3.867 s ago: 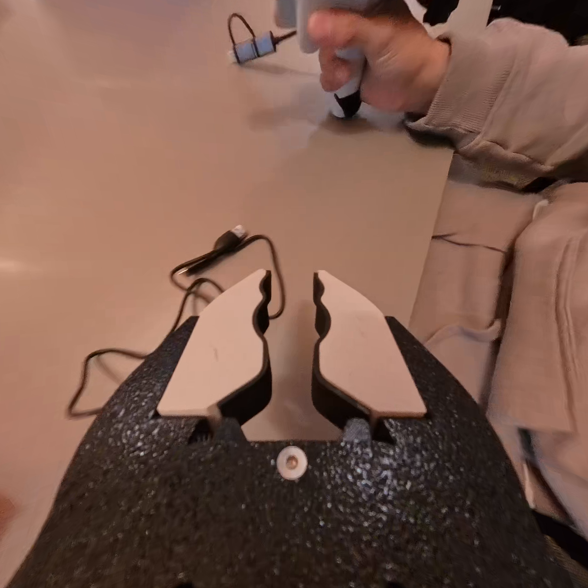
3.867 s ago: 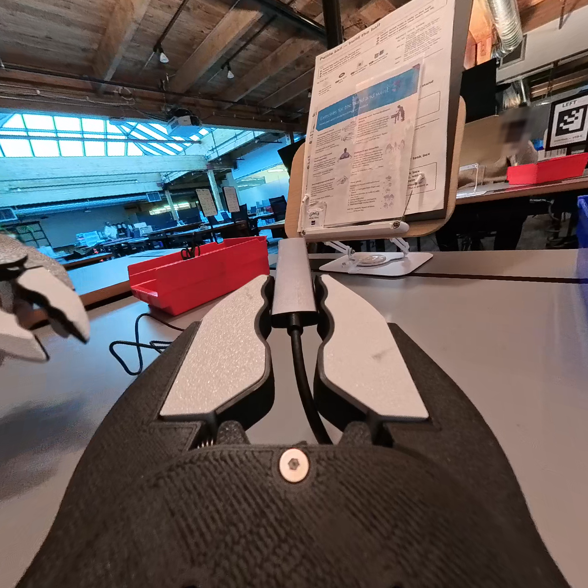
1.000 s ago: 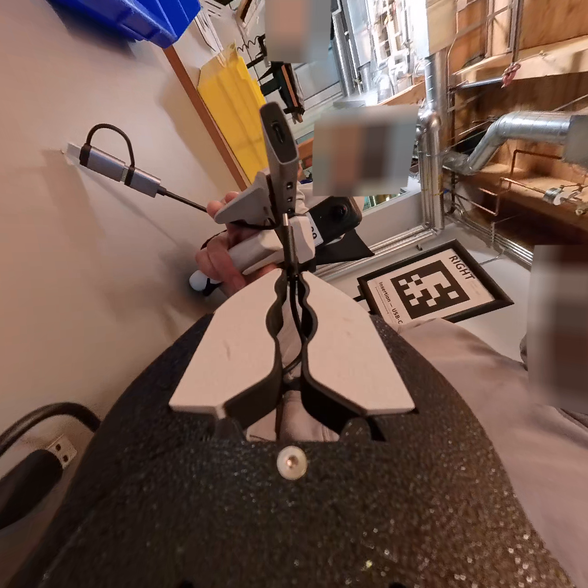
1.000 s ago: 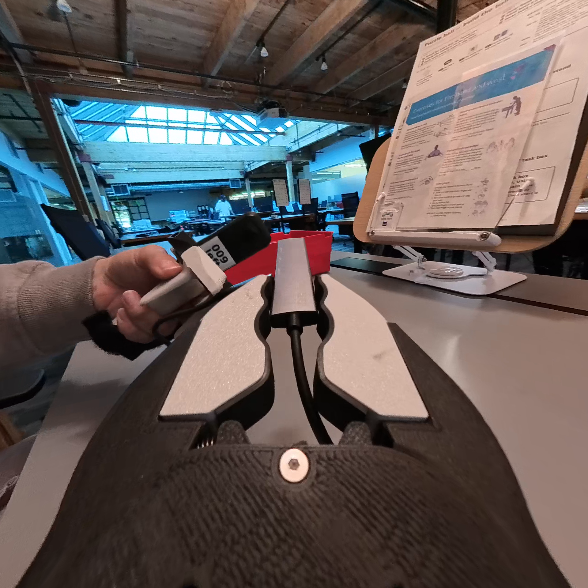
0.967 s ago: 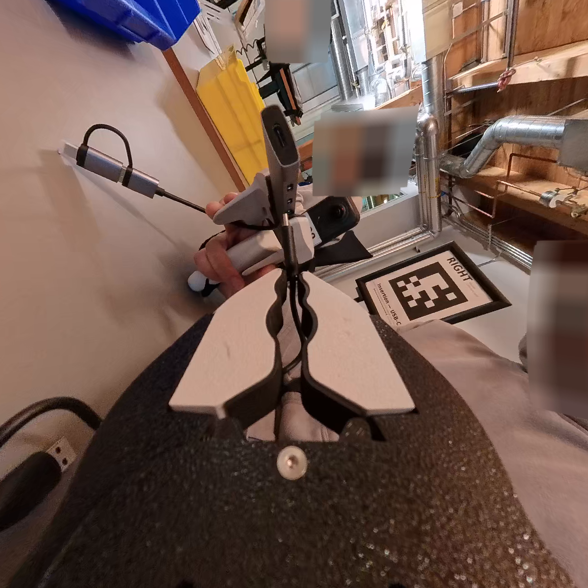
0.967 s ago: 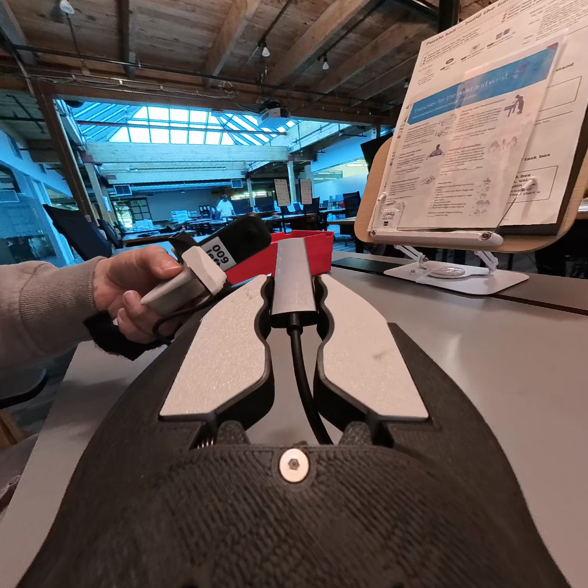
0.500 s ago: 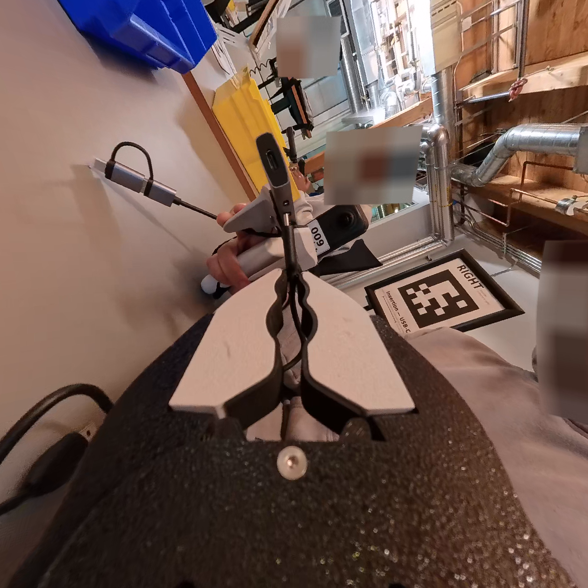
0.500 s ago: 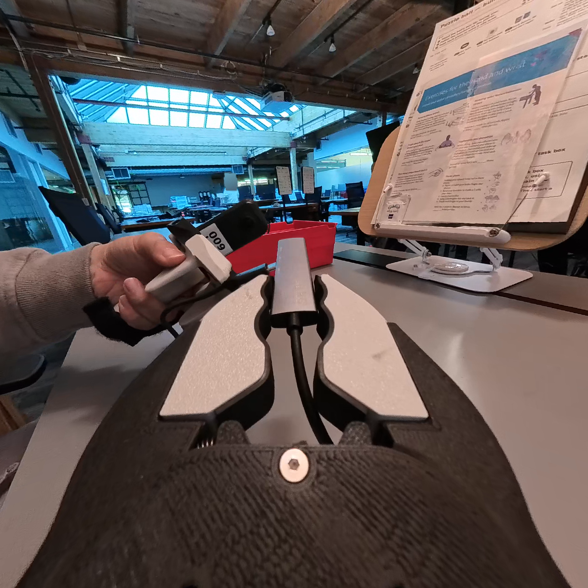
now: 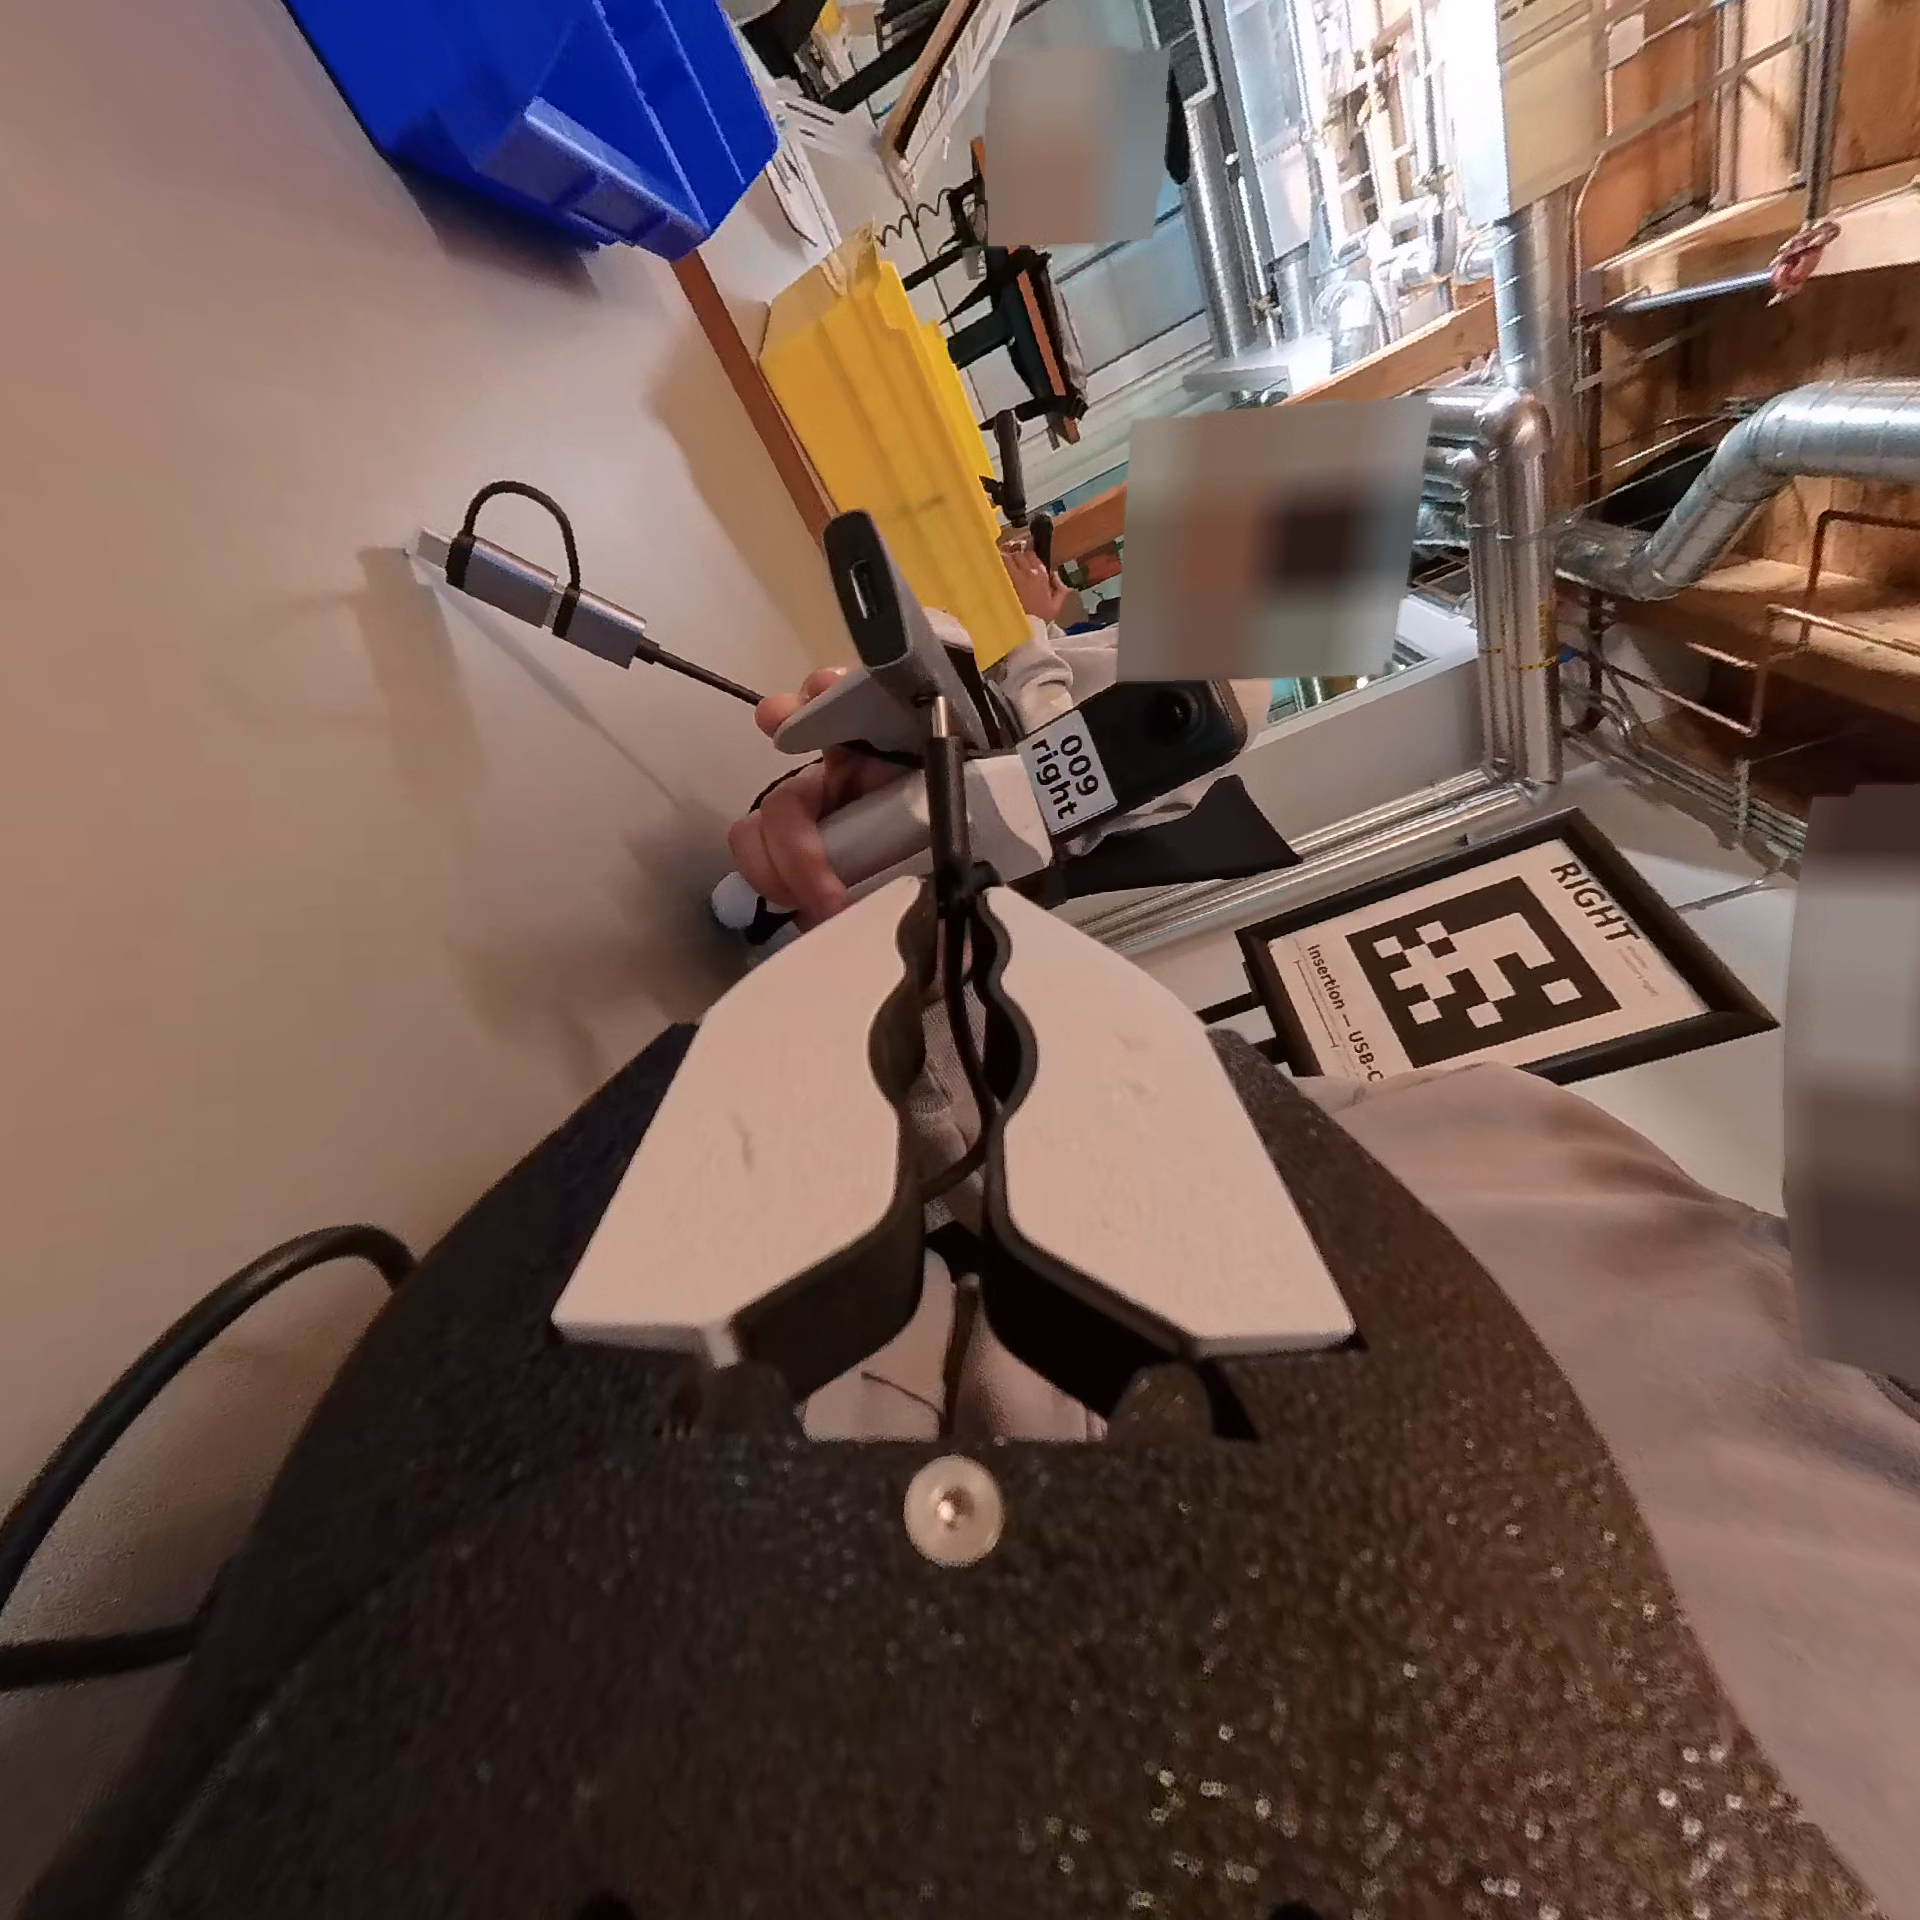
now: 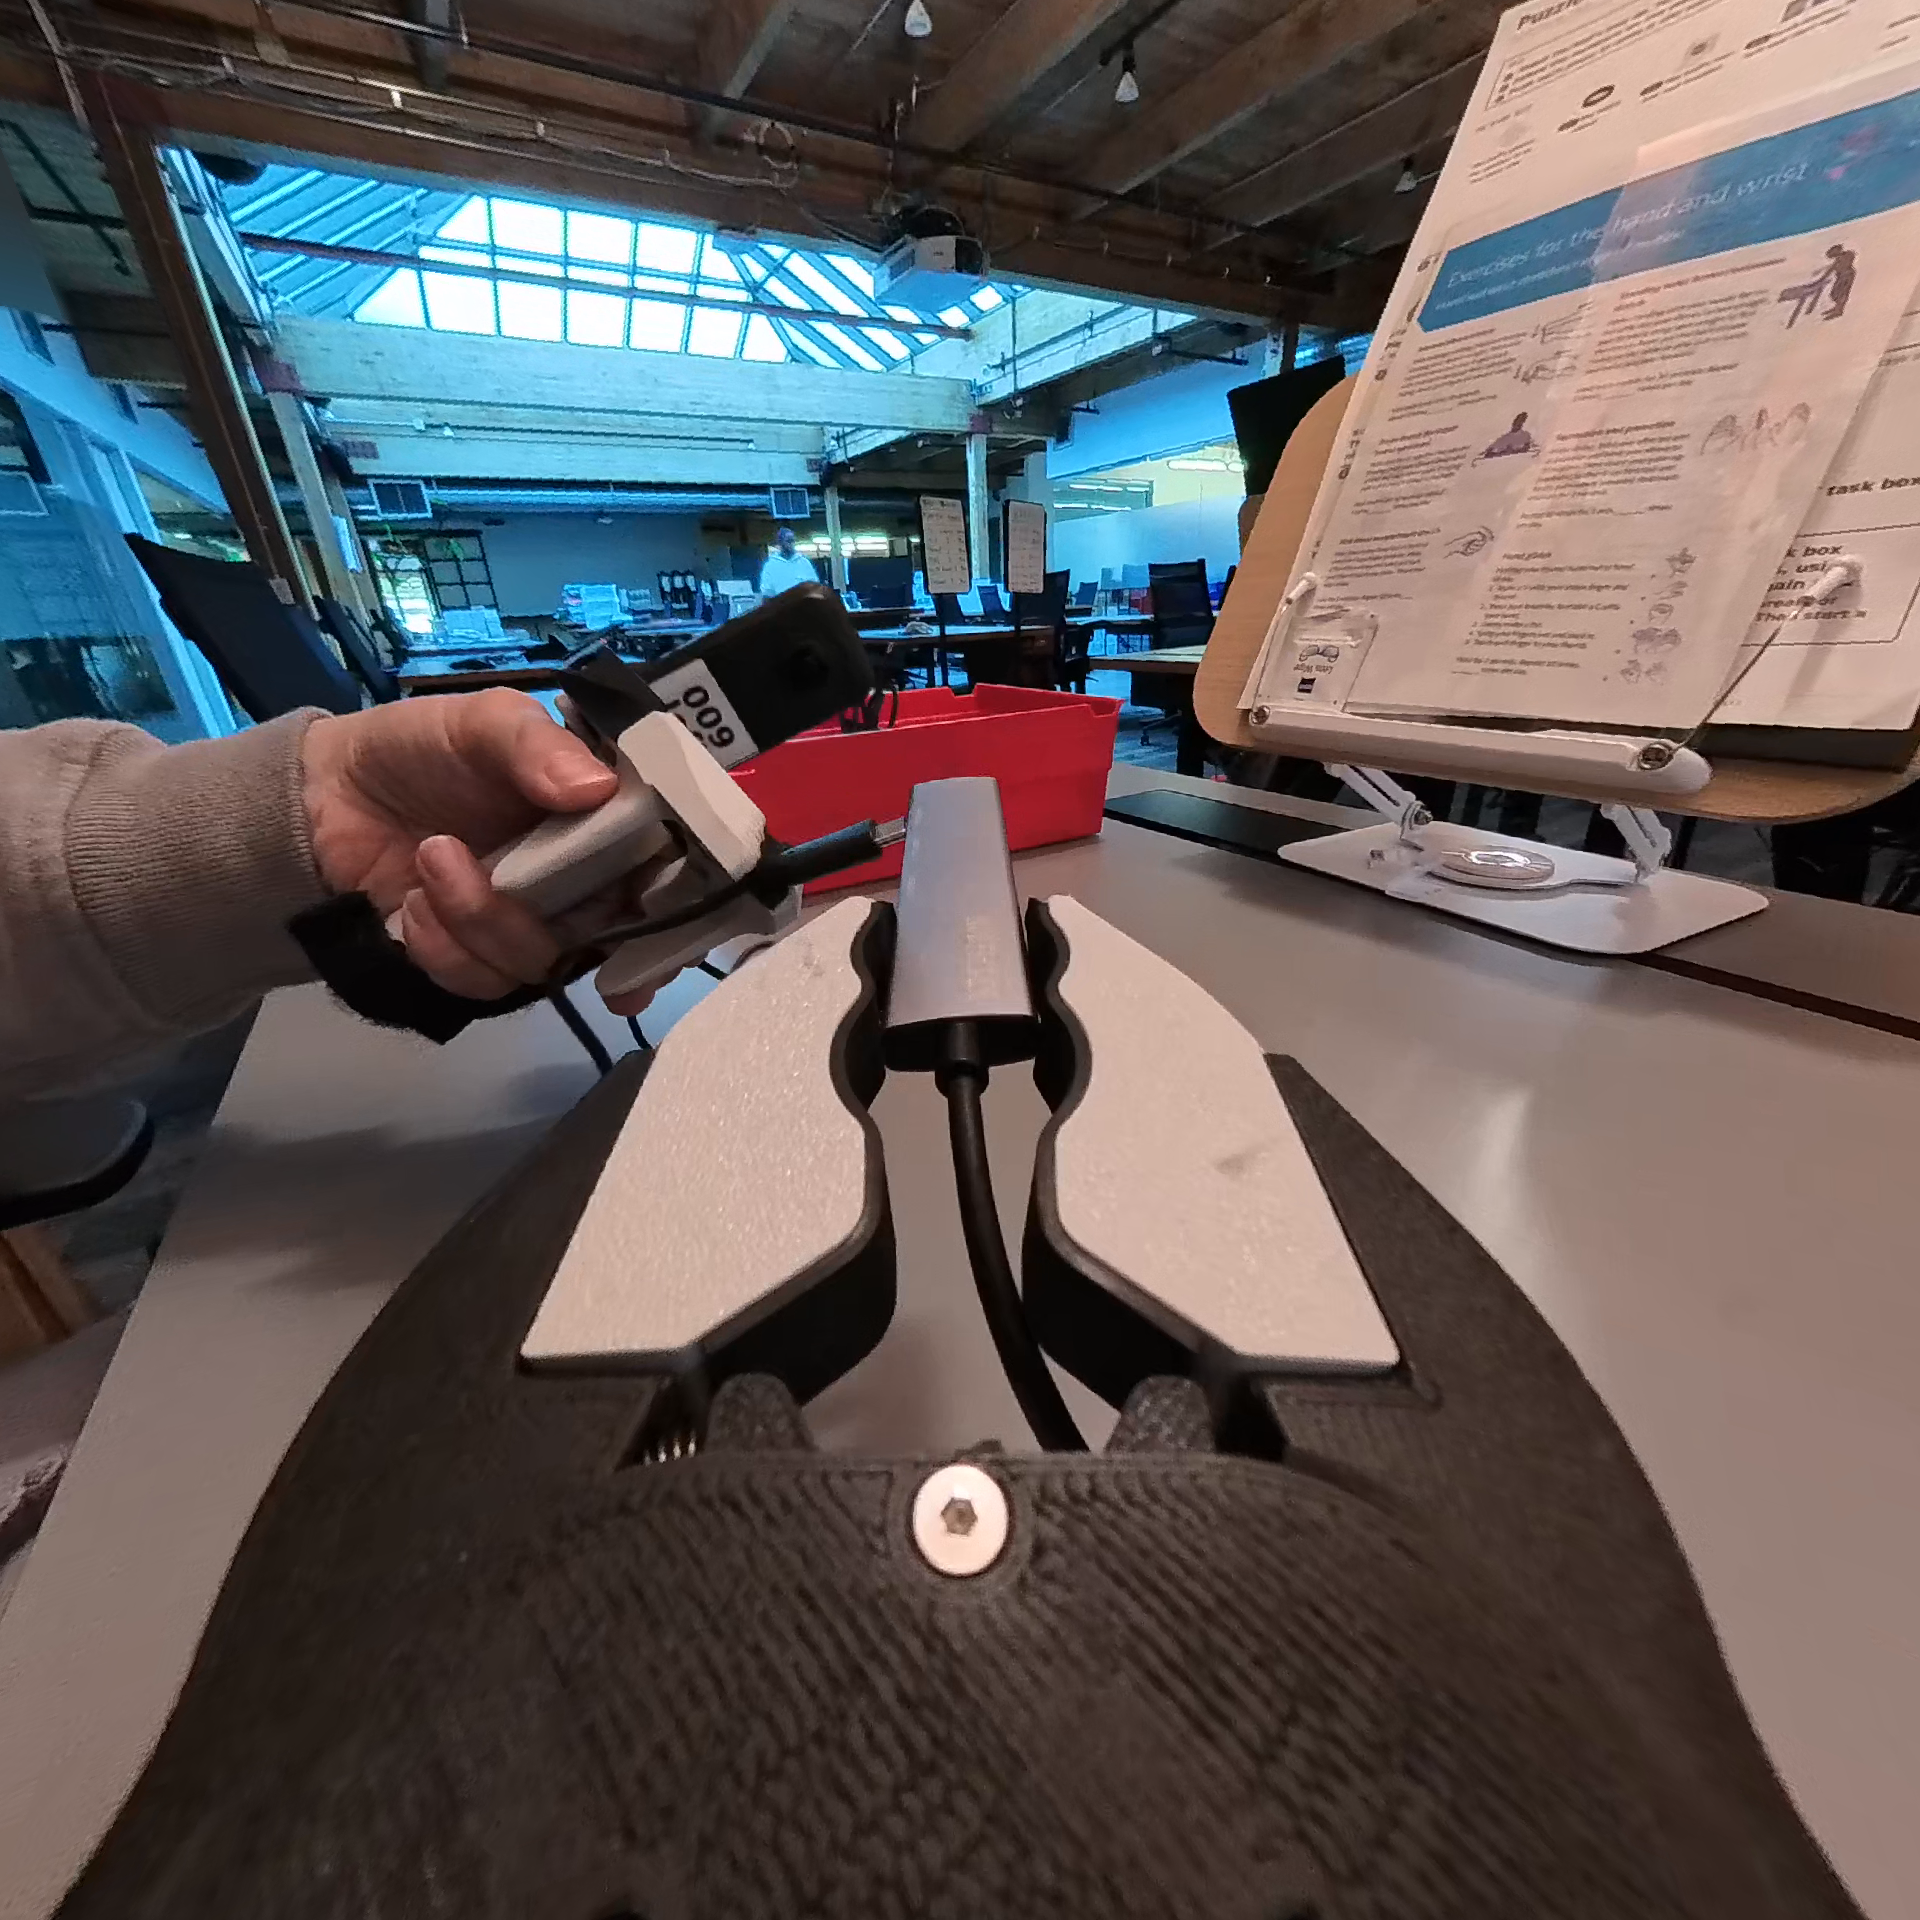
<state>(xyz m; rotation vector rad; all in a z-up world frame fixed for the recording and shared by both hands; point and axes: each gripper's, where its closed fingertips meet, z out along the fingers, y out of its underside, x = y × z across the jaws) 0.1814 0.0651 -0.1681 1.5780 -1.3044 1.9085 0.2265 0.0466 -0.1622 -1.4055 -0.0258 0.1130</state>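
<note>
Left claw [image 9: 951, 914] pinches black cable plug [image 9: 943, 774], tip just beside hub | right claw [image 10: 956, 920] clamps grey USB hub [image 10: 961, 914] above desk [image 10: 1558, 1091] | plug not seated | spare adapter [image 9: 540, 597] lies on desk

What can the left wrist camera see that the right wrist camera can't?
Only the left wrist view shows the blue bin, the yellow bin, the framed marker sign and a grey adapter lying on the table.

Only the right wrist view shows the red bin and the document stand.

Both show the grey hub in the right gripper, and the black cable in the left gripper.
</note>
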